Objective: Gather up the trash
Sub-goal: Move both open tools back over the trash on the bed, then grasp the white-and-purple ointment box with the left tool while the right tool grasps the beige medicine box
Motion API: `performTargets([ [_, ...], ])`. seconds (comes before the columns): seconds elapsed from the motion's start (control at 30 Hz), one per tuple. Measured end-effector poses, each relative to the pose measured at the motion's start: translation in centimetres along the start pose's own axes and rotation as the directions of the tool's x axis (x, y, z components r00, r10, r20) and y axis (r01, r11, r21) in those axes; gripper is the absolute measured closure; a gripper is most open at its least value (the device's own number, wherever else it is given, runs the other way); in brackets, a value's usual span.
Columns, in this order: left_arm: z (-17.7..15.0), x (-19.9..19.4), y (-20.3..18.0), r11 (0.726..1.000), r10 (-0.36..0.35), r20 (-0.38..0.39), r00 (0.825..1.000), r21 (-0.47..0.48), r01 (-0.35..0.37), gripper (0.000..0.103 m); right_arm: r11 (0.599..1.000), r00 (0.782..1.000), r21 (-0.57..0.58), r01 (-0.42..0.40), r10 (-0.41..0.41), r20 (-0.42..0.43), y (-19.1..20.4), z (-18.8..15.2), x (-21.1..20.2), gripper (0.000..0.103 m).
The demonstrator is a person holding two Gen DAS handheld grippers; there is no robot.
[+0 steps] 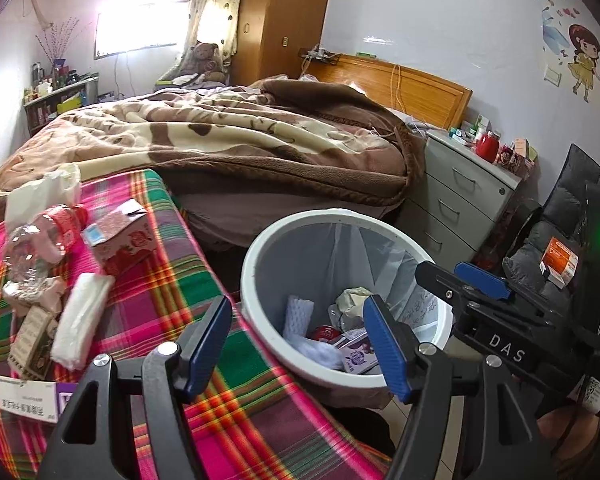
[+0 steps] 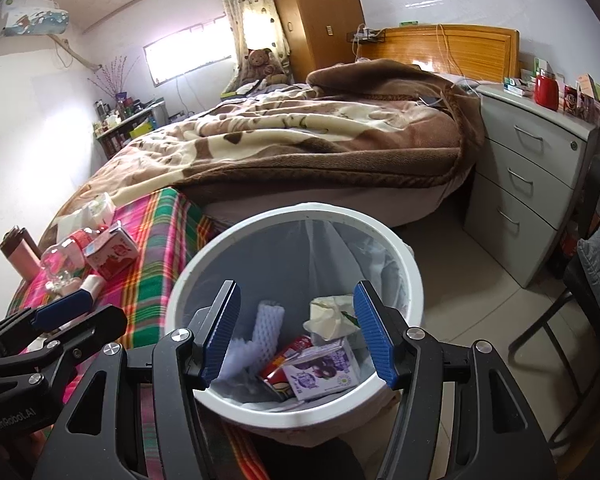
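A white-rimmed trash bin (image 1: 256, 248) (image 2: 414, 280) with a clear liner stands beside a plaid-covered table (image 1: 160, 292) (image 2: 156, 268). In it lie a purple carton (image 2: 324, 372), a red wrapper (image 2: 288, 360), white foam netting (image 2: 266, 320) and crumpled paper (image 2: 332, 316). On the table lie a crushed clear bottle (image 1: 40, 240) (image 2: 64, 260), a red carton (image 1: 120, 244) (image 2: 112, 252), a folded tissue (image 1: 82, 320) and small boxes (image 1: 32, 340). My left gripper (image 1: 300, 344) is open and empty over the table edge by the bin. My right gripper (image 2: 296, 332) is open and empty above the bin.
A bed with a brown blanket (image 1: 240, 136) (image 2: 320, 132) lies behind the table and bin. A grey drawer cabinet (image 1: 460, 200) (image 2: 532, 184) stands at the right. A dark chair (image 1: 560, 240) (image 2: 592, 272) is at far right. A pink flask (image 2: 20, 256) stands at the table's left.
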State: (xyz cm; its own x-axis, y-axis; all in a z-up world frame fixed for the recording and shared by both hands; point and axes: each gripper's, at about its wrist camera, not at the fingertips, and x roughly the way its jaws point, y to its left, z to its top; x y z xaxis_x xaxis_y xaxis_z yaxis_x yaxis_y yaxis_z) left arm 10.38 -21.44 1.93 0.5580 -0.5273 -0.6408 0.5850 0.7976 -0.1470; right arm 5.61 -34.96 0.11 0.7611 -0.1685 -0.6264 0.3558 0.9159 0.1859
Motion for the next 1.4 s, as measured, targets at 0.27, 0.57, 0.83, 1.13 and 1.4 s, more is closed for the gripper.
performTargets([
  [0.27,-0.7,-1.8,1.5,0.999,0.028,0.025,0.999,-0.018,-0.028,0.031,0.999,1.000,-0.025,-0.028,0.028,0.008,1.7,-0.4,-0.3,0.042],
  [0.57,-2.2,-3.7,4.5,0.995,0.085,0.035,0.996,-0.058,-0.083,0.030,0.996,0.997,-0.051,-0.074,0.074,0.003,3.8,-0.9,-0.1,0.041],
  [0.83,-4.0,-5.3,8.8,0.976,0.168,0.026,0.985,-0.146,-0.162,0.028,0.987,0.991,-0.099,-0.130,0.130,-0.014,6.3,-1.5,0.5,0.041],
  [1.13,-6.0,-6.5,13.6,0.941,0.243,-0.009,0.970,-0.242,-0.238,0.026,0.972,0.982,-0.142,-0.187,0.182,-0.051,9.3,-2.0,1.6,0.041],
  [1.4,-7.6,-6.8,16.7,0.903,0.289,-0.057,0.955,-0.316,-0.292,0.026,0.959,0.974,-0.174,-0.224,0.214,-0.077,11.4,-2.2,2.4,0.033],
])
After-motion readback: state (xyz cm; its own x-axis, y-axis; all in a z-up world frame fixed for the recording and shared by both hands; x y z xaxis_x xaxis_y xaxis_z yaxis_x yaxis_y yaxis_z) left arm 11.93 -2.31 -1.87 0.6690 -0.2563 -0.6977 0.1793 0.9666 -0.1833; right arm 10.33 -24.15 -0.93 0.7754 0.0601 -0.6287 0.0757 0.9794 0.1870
